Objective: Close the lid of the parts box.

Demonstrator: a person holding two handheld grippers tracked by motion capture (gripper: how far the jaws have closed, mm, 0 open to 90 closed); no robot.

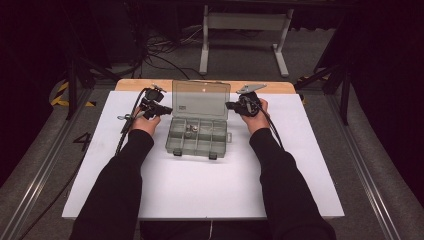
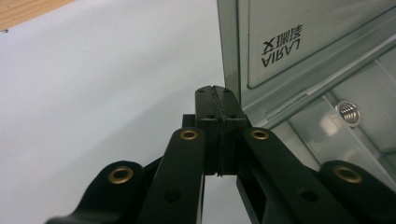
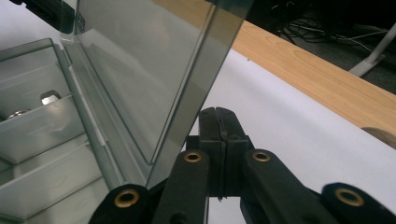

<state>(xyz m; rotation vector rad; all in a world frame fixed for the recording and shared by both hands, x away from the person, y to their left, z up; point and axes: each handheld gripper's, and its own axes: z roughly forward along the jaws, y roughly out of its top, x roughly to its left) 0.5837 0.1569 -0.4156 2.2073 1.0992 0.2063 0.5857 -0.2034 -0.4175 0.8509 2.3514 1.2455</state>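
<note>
From above we see two black sleeves coming up from the bottom edge, forearms spread and angled inward toward a clear box (image 1: 198,135) in the middle of the white sheet (image 1: 200,190). The left hand (image 1: 145,122) holds the left gripper (image 1: 167,109) just beside the box's left edge, pointing right. The right hand (image 1: 256,116) holds the right gripper (image 1: 229,105) at the lid's right edge, pointing left. Cables trail back from both along the arms.

In the left gripper view its jaws are pressed together with nothing between them, tips next to the lid's (image 2: 308,42) side edge; we cannot tell whether they touch it. In the right gripper view the jaws are likewise closed and empty, tips just behind the lid's (image 3: 154,70) near edge.

The box stands open, lid upright at the far side, tray divided into compartments. A threaded metal insert (image 2: 348,112) lies in one near the hinge. The right gripper view shows metal pieces (image 3: 49,98) through the plastic, too blurred to name. The lid's label (image 2: 282,44) reads mirrored. Beyond the sheet runs the wooden table edge (image 1: 145,84), then a dark floor with cables and a white stand (image 1: 245,35), cut off at the top.
</note>
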